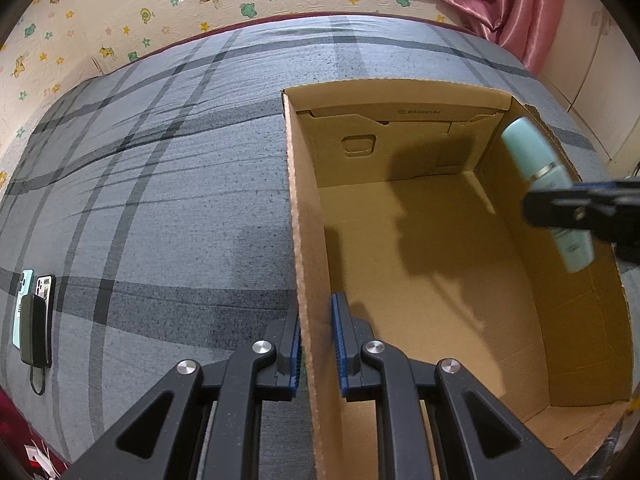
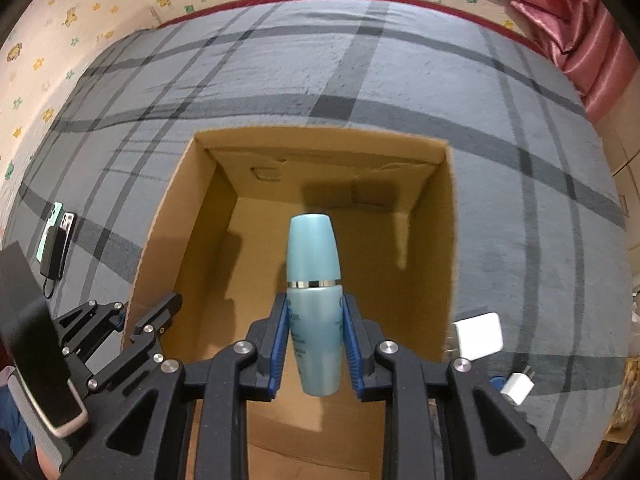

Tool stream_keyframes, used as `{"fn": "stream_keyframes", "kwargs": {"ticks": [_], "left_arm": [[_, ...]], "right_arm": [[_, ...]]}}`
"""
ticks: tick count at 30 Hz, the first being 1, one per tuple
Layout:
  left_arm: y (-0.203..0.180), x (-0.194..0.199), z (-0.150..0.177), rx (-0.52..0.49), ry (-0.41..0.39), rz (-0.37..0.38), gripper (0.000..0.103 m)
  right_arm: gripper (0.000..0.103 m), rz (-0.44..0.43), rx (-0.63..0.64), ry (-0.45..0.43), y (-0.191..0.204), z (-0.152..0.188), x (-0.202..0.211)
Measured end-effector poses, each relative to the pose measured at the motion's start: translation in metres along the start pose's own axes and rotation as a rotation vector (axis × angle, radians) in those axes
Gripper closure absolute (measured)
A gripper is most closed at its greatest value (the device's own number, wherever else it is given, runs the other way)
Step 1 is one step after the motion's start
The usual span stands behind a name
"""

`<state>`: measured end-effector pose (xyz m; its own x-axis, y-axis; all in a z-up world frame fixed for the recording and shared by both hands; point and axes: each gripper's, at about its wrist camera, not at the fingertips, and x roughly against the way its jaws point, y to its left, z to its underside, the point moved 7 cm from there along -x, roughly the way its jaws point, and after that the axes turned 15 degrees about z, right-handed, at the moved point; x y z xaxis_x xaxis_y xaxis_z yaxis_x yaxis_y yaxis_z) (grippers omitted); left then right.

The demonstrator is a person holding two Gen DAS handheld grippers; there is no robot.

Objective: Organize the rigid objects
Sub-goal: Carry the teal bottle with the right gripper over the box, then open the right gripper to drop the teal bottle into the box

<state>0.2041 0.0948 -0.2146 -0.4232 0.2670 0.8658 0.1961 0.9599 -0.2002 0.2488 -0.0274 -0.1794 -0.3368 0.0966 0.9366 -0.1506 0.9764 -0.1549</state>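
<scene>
Right claw: our right gripper [image 2: 316, 344] is closed on the teal bottle [image 2: 315, 300], blue pads pressing its lower body from both sides
Left claw: our left gripper [image 1: 316, 344] straddles the left wall of the cardboard box [image 1: 308, 240], one pad outside and one inside; we judge it clamped on that wall to steady the box
Bottle place: held in the air above the open box, toward its right wall and nearer its front edge than its back wall, touching no cardboard
Long axis: runs forward along our right fingers, cap end leading toward the back wall of the box
Key relation: the box floor lies straight below the bottle, so we judge the coming move to be a plain lowering and release
Nearer hand: the right, which already carries it
Left out: two white chargers [image 2: 478, 336] lie on the plaid bedcover [image 2: 520, 200] just outside the box's right front corner
</scene>
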Motion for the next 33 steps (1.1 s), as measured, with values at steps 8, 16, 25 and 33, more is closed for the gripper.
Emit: {"fn": "stream_keyframes", "kwargs": {"ticks": [8, 16, 25, 33], "left_arm": [[0.001, 0.0, 0.0, 0.004, -0.004, 0.005, 0.088], [0.0, -0.001, 0.0, -0.002, 0.002, -0.004, 0.088], [-0.001, -0.001, 0.001, -0.009, 0.003, -0.018, 0.088], [-0.002, -0.001, 0.0, -0.004, 0.005, -0.018, 0.088]], "right_arm": [[0.076, -0.019, 0.026, 0.055, 0.027, 0.009, -0.032], [0.076, -0.027, 0.044, 0.12, 0.043, 0.014, -0.064], [0.075, -0.052, 0.035, 0.198, 0.053, 0.016, -0.092], [0.075, -0.06, 0.019, 0.215, 0.05, 0.013, -0.098]]}}
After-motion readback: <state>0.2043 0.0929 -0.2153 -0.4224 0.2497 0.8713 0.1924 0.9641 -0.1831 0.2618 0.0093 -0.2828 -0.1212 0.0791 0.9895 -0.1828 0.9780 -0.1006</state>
